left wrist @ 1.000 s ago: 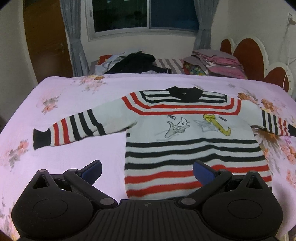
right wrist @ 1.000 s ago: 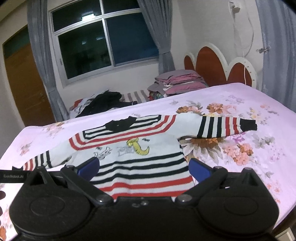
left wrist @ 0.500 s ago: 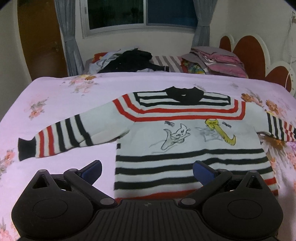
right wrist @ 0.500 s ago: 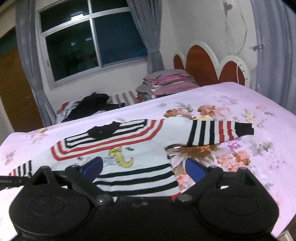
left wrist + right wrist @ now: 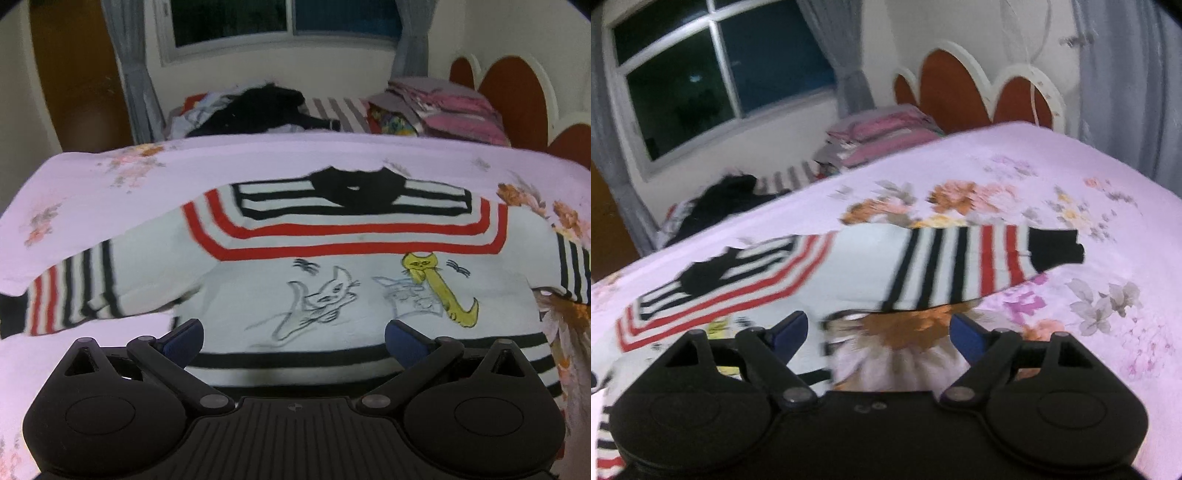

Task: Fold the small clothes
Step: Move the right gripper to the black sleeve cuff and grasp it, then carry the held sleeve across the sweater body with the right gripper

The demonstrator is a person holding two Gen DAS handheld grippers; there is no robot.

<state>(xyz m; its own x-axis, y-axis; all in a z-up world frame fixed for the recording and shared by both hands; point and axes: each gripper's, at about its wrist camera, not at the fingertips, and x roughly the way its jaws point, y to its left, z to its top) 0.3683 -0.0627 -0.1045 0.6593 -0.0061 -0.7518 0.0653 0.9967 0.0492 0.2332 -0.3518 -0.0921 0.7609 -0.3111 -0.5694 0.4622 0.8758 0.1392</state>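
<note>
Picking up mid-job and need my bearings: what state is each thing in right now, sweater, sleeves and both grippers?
Striped sweater: unfolded, flat on the bedspread, front up.
Sleeve on the left gripper's side: spread outward, not folded.
Sleeve on the right gripper's side: spread outward, not folded.
Left gripper: open, empty, over the sweater's body.
Right gripper: open, its jaws have just been closing, nothing gripped.
</note>
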